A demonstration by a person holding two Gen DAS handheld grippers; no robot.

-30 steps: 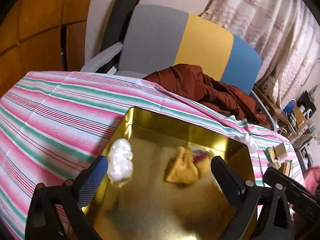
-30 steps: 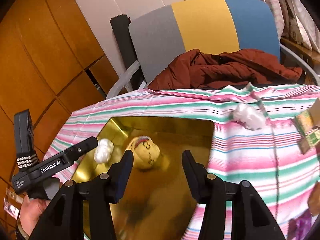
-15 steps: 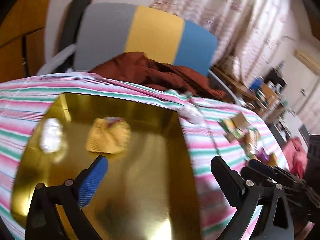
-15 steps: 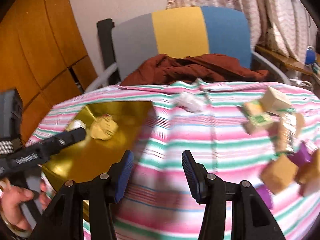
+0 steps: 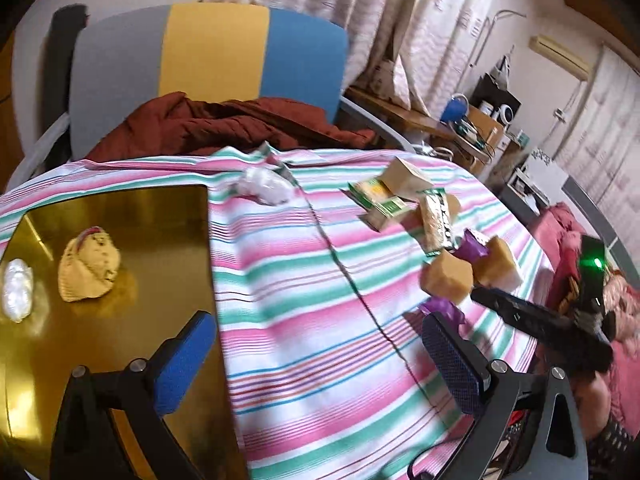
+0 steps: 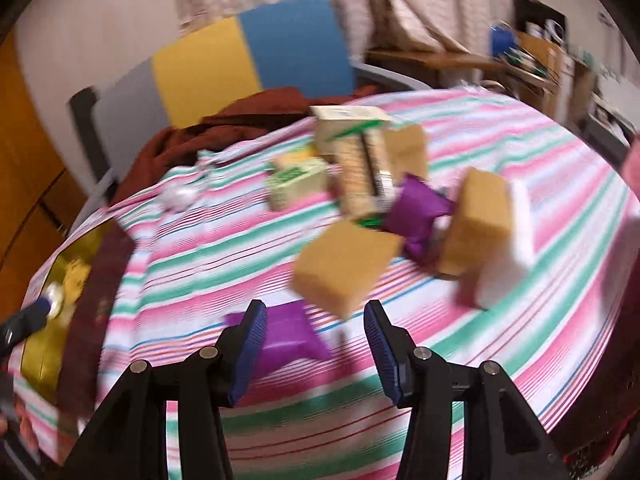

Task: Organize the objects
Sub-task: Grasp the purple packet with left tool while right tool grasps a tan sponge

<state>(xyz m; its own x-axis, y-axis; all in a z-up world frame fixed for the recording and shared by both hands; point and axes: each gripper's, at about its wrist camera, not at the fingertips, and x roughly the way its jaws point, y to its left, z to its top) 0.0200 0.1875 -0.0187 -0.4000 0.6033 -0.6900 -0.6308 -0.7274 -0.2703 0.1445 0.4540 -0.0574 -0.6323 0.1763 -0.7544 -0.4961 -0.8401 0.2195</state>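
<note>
Grippers apart and empty, we hold the left gripper point(image 5: 320, 364) over striped cloth point(image 5: 320, 280), the right gripper point(image 6: 314, 344) near a purple packet point(image 6: 286, 336).

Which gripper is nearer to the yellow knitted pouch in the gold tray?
Left. The left gripper is at the gold tray's edge near the yellow knitted pouch; the right gripper hangs over the purple packet.

Both grippers: black frames w/ silver screws, blue textured fingers point(image 5: 452, 364); green LED on right.
</note>
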